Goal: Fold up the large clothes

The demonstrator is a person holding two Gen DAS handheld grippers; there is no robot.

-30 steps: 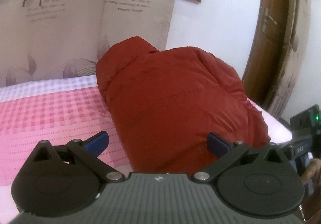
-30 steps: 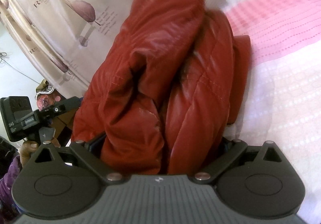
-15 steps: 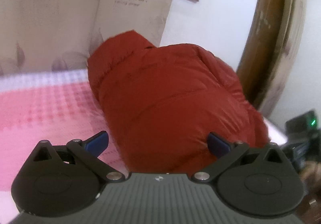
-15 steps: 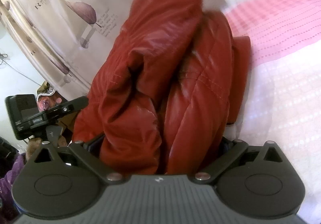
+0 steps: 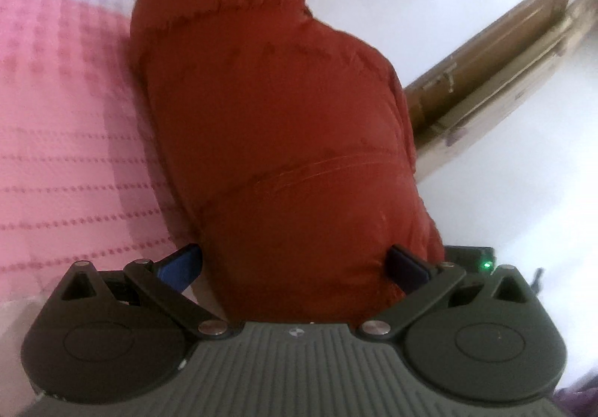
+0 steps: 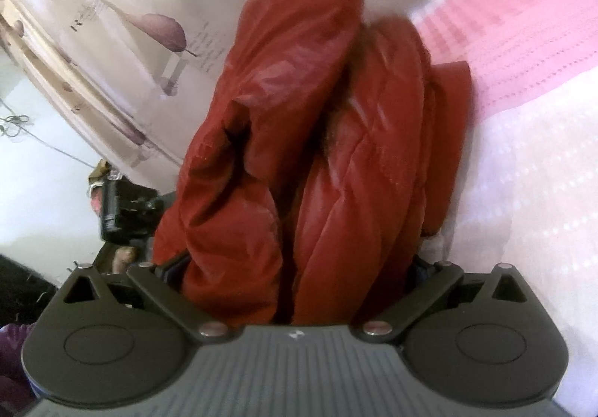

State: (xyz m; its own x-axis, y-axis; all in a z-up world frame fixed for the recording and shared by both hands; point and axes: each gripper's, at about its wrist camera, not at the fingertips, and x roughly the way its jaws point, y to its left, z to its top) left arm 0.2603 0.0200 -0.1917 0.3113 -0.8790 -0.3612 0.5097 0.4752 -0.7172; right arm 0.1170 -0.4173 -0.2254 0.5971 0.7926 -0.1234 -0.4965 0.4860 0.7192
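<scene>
Pink checked bed [image 5: 67, 125], frame left: the red padded jacket [image 5: 284, 140], already a thick folded bundle at frame centre, is pinched by left tool [image 5: 293, 267] and right tool [image 6: 299, 271], with only final placement seemingly left.

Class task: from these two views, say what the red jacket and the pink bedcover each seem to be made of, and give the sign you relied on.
Red jacket: probably padded nylon or polyester; glossy sheen, puffy stitched panels. Pink bedcover: likely woven cotton, matte; dotted rows and checked weave.
</scene>
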